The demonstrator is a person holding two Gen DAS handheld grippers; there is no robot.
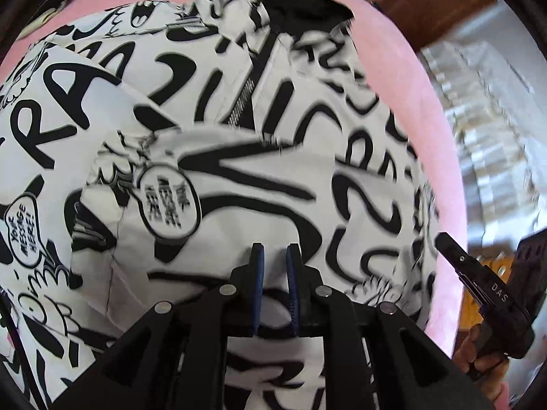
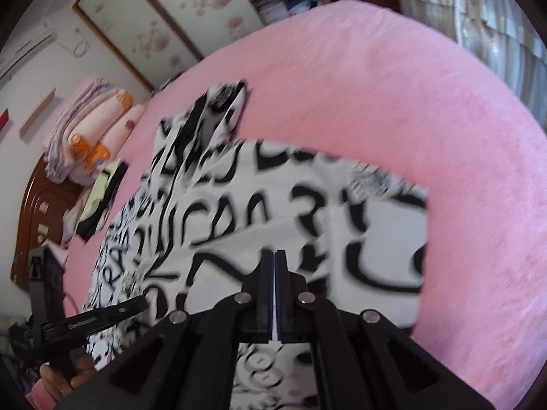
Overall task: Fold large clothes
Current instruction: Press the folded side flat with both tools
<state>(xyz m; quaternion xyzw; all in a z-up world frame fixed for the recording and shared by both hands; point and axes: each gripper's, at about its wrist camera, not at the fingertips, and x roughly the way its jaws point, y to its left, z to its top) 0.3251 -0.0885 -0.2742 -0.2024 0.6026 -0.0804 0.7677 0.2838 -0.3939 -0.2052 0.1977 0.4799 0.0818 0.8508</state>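
A large white garment (image 1: 239,171) with black graffiti lettering lies spread and partly folded on the pink bed (image 1: 410,68), with a dark zip running up its middle. My left gripper (image 1: 276,251) hovers over it; its blue pads stand a narrow gap apart with nothing between them. My right gripper (image 2: 275,253) is shut above the same garment (image 2: 273,212), and I see no cloth pinched in it. Each gripper also shows in the other's view, held by a hand: the right gripper (image 1: 444,241) at the garment's right edge, the left gripper (image 2: 142,302) at its left edge.
The pink bed (image 2: 410,102) stretches wide beyond the garment. Rolled blankets and pillows (image 2: 89,126) are stacked by the wooden headboard (image 2: 37,212). A yellow-and-black garment (image 2: 102,198) lies near them. Curtains (image 2: 478,17) hang at the far right.
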